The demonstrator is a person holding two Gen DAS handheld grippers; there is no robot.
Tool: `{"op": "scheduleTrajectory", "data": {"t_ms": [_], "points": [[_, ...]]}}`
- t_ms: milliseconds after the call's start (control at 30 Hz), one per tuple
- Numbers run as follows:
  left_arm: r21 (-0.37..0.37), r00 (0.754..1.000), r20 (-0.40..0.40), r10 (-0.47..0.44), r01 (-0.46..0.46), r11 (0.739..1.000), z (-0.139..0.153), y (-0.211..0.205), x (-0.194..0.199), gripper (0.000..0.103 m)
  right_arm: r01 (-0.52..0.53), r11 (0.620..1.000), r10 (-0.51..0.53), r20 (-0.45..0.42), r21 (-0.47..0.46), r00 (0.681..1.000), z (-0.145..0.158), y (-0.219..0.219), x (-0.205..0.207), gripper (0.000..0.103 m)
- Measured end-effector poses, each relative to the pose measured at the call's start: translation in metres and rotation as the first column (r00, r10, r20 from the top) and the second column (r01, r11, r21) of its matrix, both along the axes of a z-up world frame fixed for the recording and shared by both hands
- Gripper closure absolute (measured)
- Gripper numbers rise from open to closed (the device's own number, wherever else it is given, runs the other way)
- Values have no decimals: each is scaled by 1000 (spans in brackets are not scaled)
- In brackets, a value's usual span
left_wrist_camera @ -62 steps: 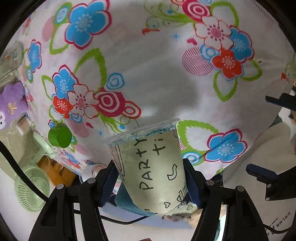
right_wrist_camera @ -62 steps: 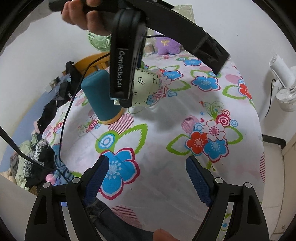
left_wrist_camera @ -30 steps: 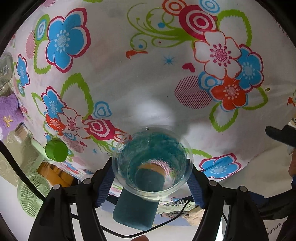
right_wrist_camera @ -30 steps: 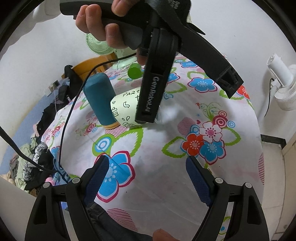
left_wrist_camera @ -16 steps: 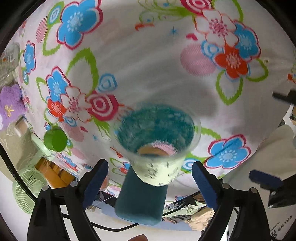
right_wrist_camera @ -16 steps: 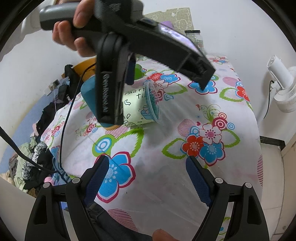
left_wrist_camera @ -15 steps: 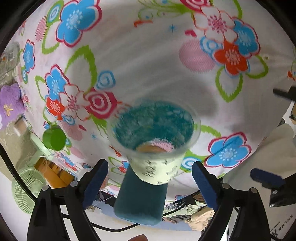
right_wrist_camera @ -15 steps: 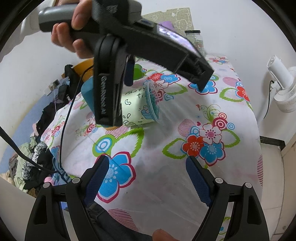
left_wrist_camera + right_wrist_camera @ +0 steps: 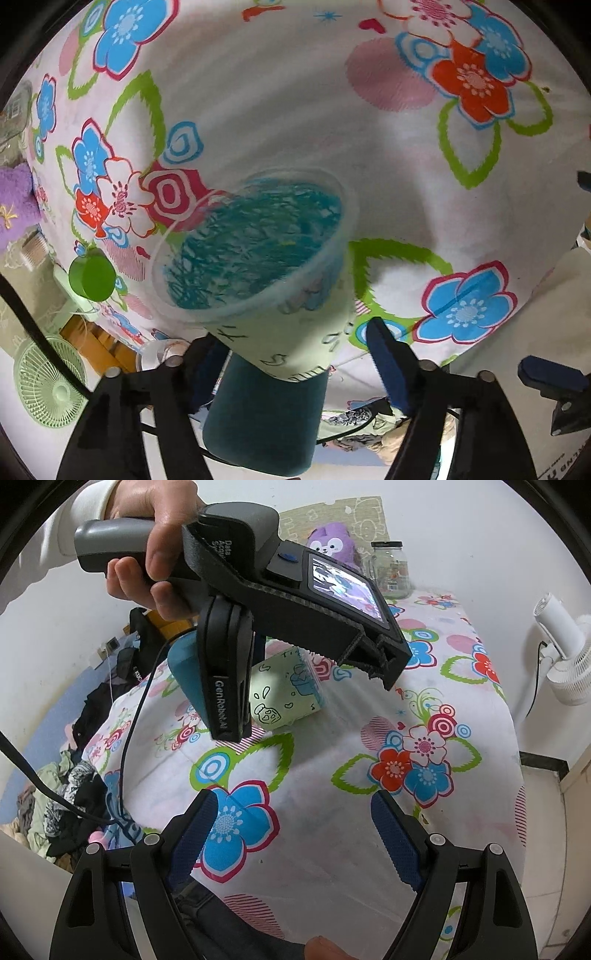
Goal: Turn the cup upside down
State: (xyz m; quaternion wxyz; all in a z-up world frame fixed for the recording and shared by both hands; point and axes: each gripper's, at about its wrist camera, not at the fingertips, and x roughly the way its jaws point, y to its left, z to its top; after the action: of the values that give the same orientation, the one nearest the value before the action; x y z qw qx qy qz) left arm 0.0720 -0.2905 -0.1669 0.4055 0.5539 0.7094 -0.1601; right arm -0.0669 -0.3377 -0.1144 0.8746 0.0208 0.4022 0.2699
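Cup (image 9: 258, 266), thin light plastic, looks easily crushed; it tilts between the left gripper's (image 9: 291, 354) wide jaws over the table (image 9: 258, 92). Grip its mid-wall gently. Right gripper (image 9: 291, 830) gapes empty.

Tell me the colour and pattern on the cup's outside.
Pale green with black doodles and lettering on the cup; the right wrist view shows it best.
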Motion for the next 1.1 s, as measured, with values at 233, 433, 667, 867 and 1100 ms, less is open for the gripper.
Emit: {"op": "scheduleTrajectory", "data": {"t_ms": [233, 433, 667, 867, 1100], "points": [[-9, 1000, 19, 18, -17, 1000, 6, -2, 5, 44, 2, 1000, -3, 2, 3, 1000, 1, -1, 0, 16], [-24, 999, 32, 28, -27, 999, 16, -4, 9, 45, 1, 1000, -1, 10, 11, 1000, 2, -2, 1, 16], [84, 998, -54, -10, 15, 996, 20, 0, 1, 45, -6, 999, 5, 10, 31, 1000, 0, -2, 3, 16], [234, 993, -97, -71, 92, 968, 13, -12, -6, 45, -12, 998, 11, 17, 57, 1000, -3, -4, 1, 16], [363, 980, -164, -115, 168, 916, -19, -33, -18, 44, 9, 995, -9, -2, 103, 1000, -13, -16, -1, 16]]}}
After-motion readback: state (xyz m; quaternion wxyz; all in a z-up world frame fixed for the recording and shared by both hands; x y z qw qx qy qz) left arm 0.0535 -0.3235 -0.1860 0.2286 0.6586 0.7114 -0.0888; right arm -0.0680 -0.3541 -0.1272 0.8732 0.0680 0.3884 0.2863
